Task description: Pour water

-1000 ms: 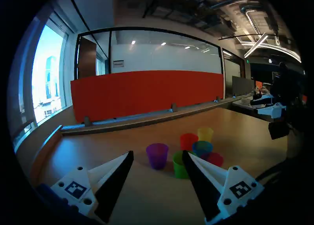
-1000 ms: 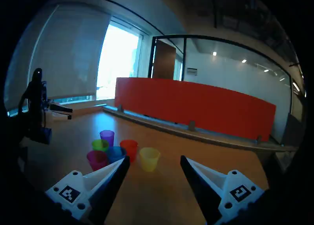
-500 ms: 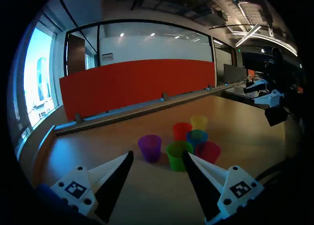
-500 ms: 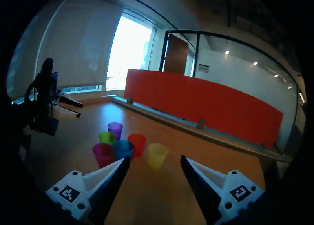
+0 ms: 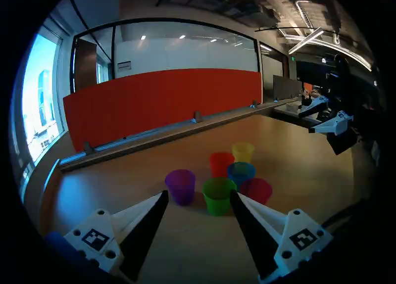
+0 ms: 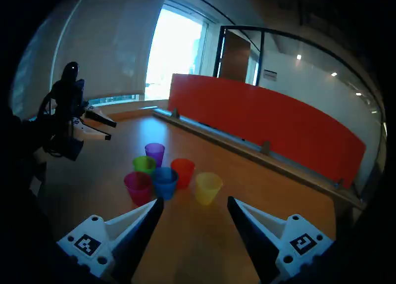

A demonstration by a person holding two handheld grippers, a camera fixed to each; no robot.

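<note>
While both grippers hang above the table (image 5: 307, 175), nothing is gripped. Left gripper (image 5: 198, 192): fingers spread apart, empty gap, aimed at a bunch of six plastic cups standing upright on the middle of the table, well apart from the long edge where the red partition (image 5: 163, 101) runs.

Left gripper view:
- purple cup (image 5: 180, 186) is leftmost, just past the left finger
- green cup (image 5: 218, 196) is just beside it, nearest the camera
- red cup (image 5: 221, 164) is behind the green
- blue cup (image 5: 241, 173) is close against the red
- pink cup (image 5: 256, 190) is partly behind the right finger
- yellow cup (image 5: 242, 151) is farthest back

Right gripper (image 5: 309, 121) shows off to the right over the table's far side, fingers parted, held by a dark-sleeved hand.

Right gripper view: the right gripper (image 6: 195, 200) has its fingers wide apart and holds nothing. The same cups seen from the other side:
- yellow cup (image 6: 208, 187) is a little apart from the rest
- red cup (image 6: 182, 171), blue cup (image 6: 164, 181) and pink cup (image 6: 138, 187) are packed close
- green cup (image 6: 144, 164) and purple cup (image 6: 154, 153) are behind them

Left gripper (image 6: 113, 132) is at the left over the table (image 6: 208, 244), fingers parted, empty. Red partition (image 6: 277, 116) runs along the table's far edge, with a bright window (image 6: 178, 56) beyond it.

Cannot tell whether any cup has water in it.
</note>
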